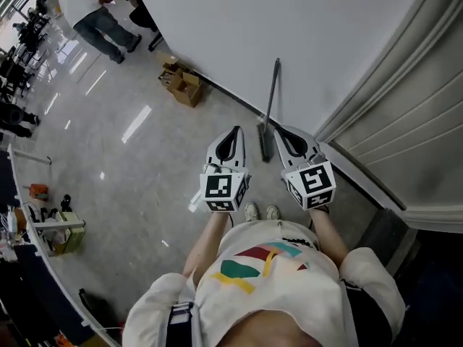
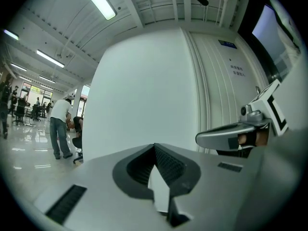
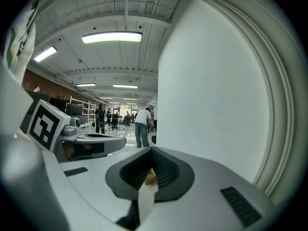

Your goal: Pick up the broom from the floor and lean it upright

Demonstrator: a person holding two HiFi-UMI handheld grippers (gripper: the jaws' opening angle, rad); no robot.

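Note:
The broom (image 1: 271, 96) stands with its grey handle leaning against the white wall (image 1: 304, 35) and its dark head (image 1: 265, 143) on the floor. In the head view both grippers are held up in front of the person's chest, on either side of the broom head and well above it. The left gripper (image 1: 234, 132) is shut with nothing between its jaws. The right gripper (image 1: 282, 132) is shut and empty too. The left gripper view shows its closed jaw tips (image 2: 155, 146) facing the wall. The right gripper view shows the same for its own tips (image 3: 152, 149). The broom is in neither gripper view.
Cardboard boxes (image 1: 181, 84) lie at the wall's foot to the left. A person (image 1: 98, 13) stands further back on the glossy floor. A ribbed grey shutter (image 1: 405, 121) fills the right side. A cluttered bench edge (image 1: 58, 230) curves along the left.

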